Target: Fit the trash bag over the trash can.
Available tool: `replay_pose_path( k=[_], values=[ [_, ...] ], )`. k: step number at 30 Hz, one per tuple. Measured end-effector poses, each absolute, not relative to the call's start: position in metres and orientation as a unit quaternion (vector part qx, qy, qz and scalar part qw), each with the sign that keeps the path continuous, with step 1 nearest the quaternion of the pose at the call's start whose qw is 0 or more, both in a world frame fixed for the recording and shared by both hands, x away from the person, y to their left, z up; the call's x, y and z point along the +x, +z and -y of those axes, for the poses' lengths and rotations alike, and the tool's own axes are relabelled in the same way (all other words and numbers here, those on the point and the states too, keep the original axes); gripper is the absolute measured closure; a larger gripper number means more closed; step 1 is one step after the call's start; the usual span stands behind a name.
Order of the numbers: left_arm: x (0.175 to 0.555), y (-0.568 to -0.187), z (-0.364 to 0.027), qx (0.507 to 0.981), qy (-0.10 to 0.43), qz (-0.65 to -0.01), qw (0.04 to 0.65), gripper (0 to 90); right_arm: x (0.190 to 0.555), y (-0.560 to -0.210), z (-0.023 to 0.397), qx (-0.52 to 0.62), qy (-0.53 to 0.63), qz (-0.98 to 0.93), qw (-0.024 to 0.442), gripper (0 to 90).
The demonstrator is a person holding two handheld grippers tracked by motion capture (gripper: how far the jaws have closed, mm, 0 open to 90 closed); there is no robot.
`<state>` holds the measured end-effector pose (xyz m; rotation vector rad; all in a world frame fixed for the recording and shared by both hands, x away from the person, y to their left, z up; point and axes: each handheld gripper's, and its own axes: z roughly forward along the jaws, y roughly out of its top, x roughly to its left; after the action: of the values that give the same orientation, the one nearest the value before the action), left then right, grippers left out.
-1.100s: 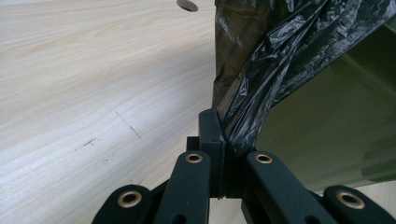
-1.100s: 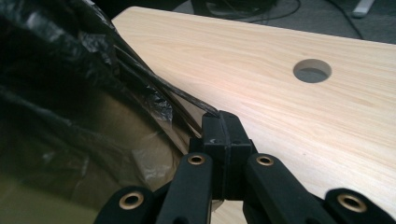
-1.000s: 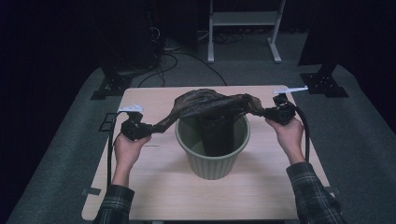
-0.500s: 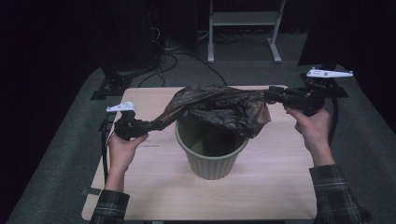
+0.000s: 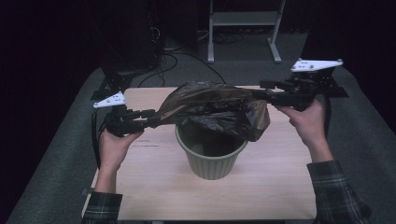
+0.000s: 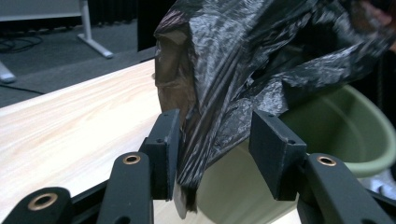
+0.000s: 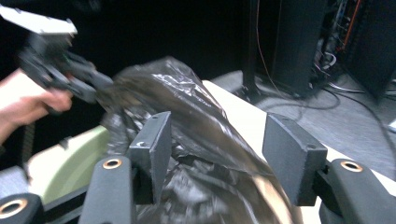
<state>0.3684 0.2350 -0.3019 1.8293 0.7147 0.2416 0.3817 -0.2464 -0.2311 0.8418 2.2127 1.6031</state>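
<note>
One crinkled black bag (image 5: pixel 212 106); glossy, draped over green bin (image 5: pixel 212 161).

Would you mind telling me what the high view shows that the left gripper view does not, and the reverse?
The high view alone takes in both hands, the right gripper at the bag's far side, and the whole table. The left gripper view alone shows, close up, the left gripper with jaws apart and a fold of film hanging between them, lying against one pad. Both show the black bag above the green bin on the wooden tabletop.
</note>
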Motion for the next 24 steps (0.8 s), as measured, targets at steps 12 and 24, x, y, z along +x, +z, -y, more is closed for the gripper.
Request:
replay_pose_path(
  k=[12, 24],
  values=[
    [0.397, -0.311, -0.214, 0.804, 0.124, -0.274, 0.513, 79.8, 0.428, -0.260, 0.200, 0.268, 0.485, -0.820, 0.145, 78.0],
    [0.470, -0.332, -0.189, 0.785, 0.046, -0.350, 0.509, 89.7, 0.465, -0.291, 0.227, 0.367, 0.504, -0.779, 0.074, 90.0]
  ],
)
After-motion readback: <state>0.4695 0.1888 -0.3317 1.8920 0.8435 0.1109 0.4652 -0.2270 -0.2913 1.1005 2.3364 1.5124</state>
